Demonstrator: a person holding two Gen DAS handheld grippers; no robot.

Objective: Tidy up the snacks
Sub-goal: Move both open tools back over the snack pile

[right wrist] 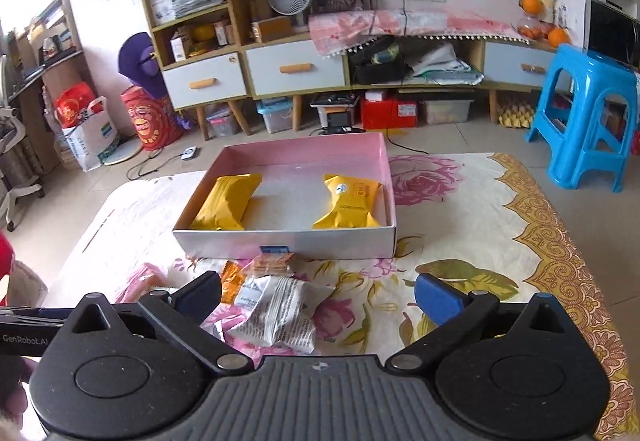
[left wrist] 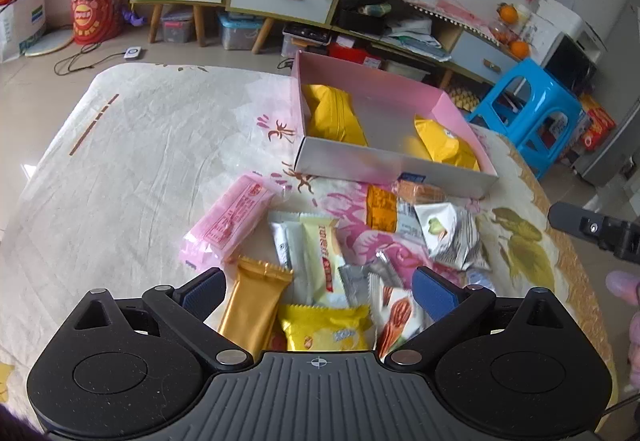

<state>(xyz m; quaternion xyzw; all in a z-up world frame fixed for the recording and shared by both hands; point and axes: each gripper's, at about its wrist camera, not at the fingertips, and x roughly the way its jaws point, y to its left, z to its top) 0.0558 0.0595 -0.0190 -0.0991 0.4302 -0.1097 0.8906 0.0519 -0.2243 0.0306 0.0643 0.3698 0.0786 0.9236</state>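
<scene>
Pink box (right wrist: 384, 177) holds two yellow packets (right wrist: 226, 203); snack pile (left wrist: 320, 261) before it, under my left tongs (left wrist: 318, 291) and right tongs (right wrist: 318, 299), both spread apart.

The left gripper (left wrist: 318, 291) has its jaws spread wide, blue pads (left wrist: 204, 291) facing inward with nothing clamped between them. The right gripper (right wrist: 318, 299) stands likewise with jaws wide apart and empty; seen from the left wrist view, it sits off to the right
</scene>
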